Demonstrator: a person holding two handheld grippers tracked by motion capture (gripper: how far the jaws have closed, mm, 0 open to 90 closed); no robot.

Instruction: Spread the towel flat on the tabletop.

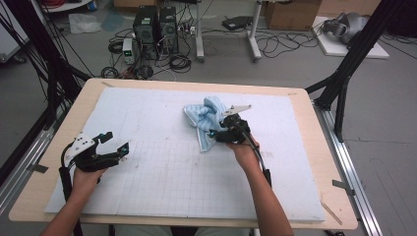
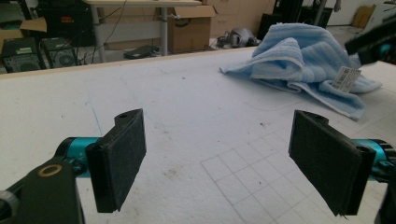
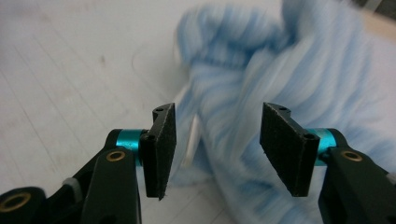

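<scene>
Right gripper [image 3: 212,154], jaws spread and pinching nothing, hangs right at the crumpled pale-blue striped towel [image 1: 206,120] mid-table on the white foam board [image 1: 147,187]. That towel lies just ahead of it; left gripper [image 1: 114,143], wide open too, waits well apart.
</scene>
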